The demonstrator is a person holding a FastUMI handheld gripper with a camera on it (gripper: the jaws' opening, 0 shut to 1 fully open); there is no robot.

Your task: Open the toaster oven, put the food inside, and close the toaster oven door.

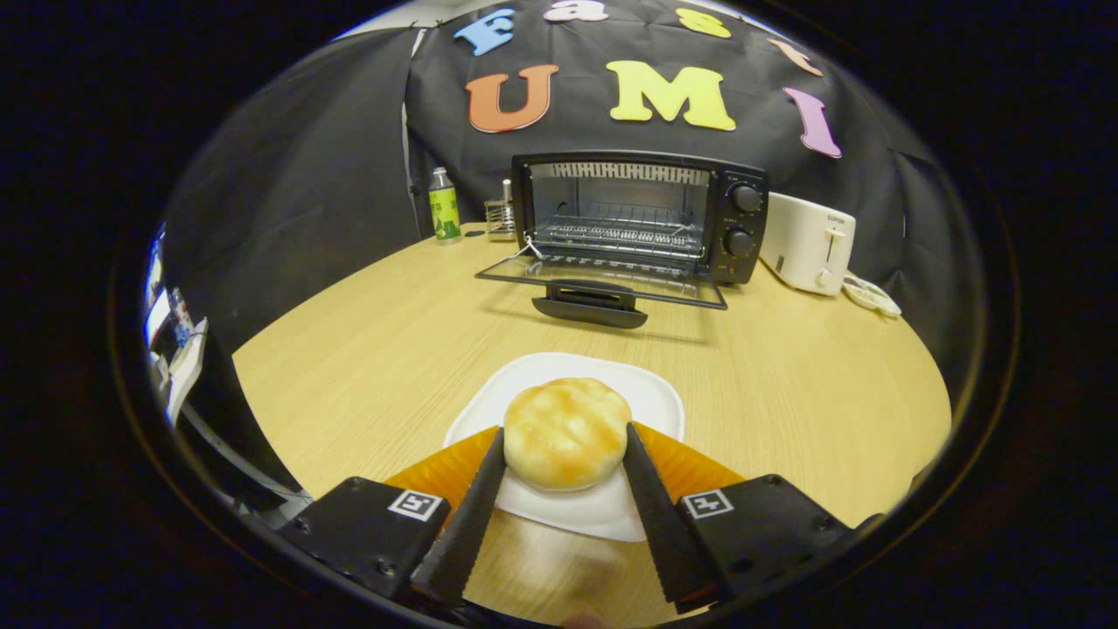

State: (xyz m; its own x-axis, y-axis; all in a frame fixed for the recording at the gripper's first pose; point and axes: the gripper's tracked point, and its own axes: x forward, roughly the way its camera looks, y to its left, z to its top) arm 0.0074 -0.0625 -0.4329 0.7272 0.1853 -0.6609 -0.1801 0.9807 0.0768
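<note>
The gripper [566,441] has 2 long black fingers [467,524] with ridged, saw-toothed inner faces. Each runs back to a blocky black mount with small screws, topped by a square black-and-white marker. Orange panels sit behind the fingers.

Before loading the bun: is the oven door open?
Open: the toaster oven door lies folded down flat, rack exposed. Gripper fingers flank the bun.

Staged test booth, not a home kitchen: black cloth wall behind a wooden bench [367,349] carrying toaster oven [638,218], white toaster [808,243], bottle [444,205].
</note>
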